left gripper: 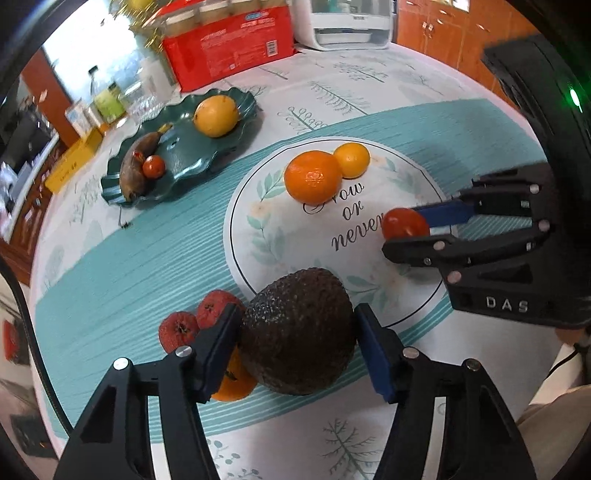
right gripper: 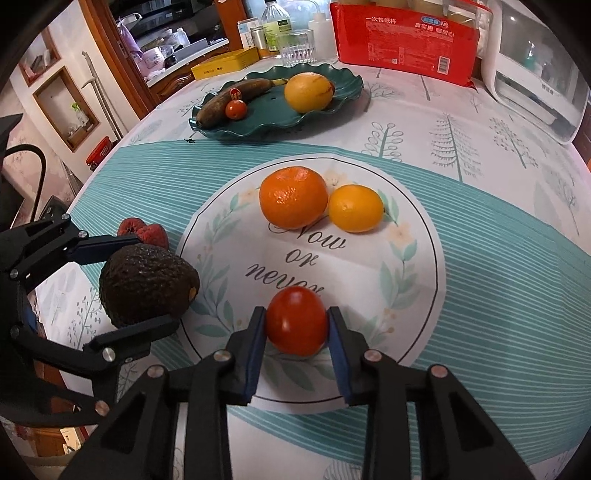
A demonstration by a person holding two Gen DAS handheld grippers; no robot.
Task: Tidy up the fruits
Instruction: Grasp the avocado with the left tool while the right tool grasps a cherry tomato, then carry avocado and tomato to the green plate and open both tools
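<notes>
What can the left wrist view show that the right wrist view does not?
Only the left wrist view shows an orange fruit behind the left gripper's finger, and a gap between the avocado and its right pad. Only the right wrist view shows both pads of the right gripper pressing the tomato, and the glass jars. Both show the green plate, banana, orange and red fruits.

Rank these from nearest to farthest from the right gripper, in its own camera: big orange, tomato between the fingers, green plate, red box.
1. Tomato, between the right gripper's fingers.
2. Big orange, straight ahead on the round mat.
3. Green plate, farther back, slightly left.
4. Red box, at the table's far edge.
</notes>
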